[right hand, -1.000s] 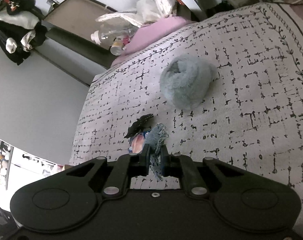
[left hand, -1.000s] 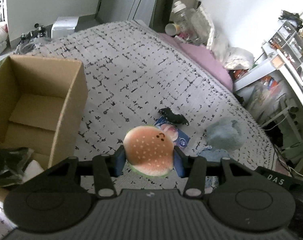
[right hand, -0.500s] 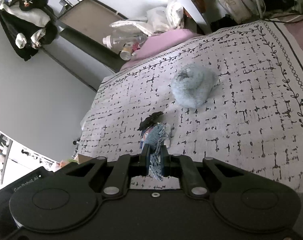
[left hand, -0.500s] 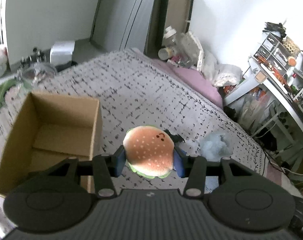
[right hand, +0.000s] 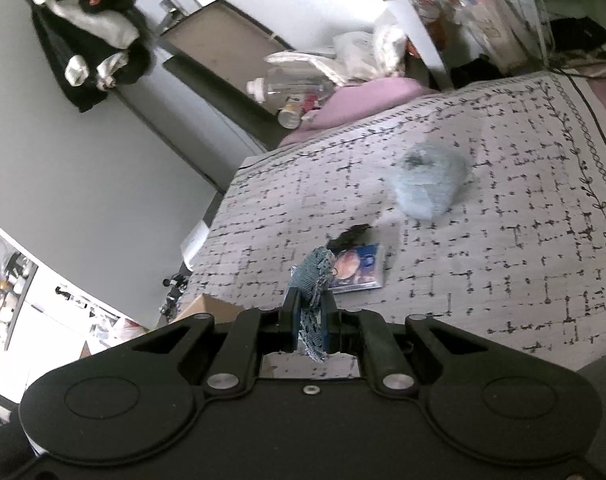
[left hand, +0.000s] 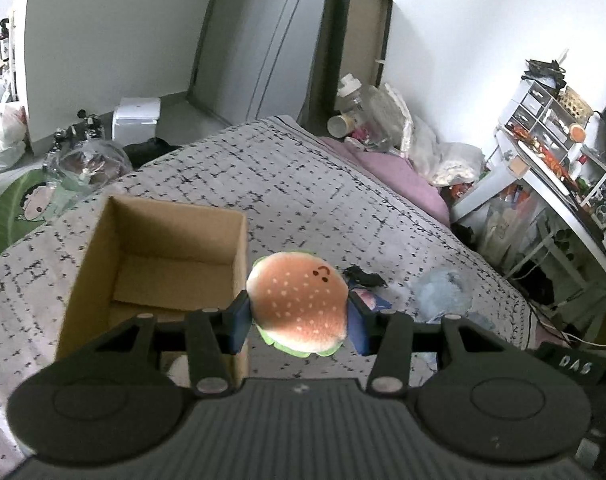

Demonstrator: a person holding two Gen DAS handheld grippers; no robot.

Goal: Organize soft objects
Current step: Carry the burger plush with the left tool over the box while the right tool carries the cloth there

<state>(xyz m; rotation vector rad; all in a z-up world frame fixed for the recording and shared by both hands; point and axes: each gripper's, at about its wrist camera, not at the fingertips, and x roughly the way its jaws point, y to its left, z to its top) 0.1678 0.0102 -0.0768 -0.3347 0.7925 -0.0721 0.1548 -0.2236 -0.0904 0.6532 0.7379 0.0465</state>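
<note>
1. Burger plush (left hand: 299, 304): orange-tan bun, white speckles, green frill.
2. Cardboard box (left hand: 159, 264) at nine o'clock of it: plain brown.
3. Bedspread (left hand: 303, 184): grey-white, black dashed grid.
4. Denim scrap (right hand: 313, 276): blue.

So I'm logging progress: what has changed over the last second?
Both grippers rose from the bed: the cardboard box now shows whole in the left view. Unchanged: left gripper clamps the burger plush, right gripper the blue cloth; the fluffy blue item lies untouched.
</note>
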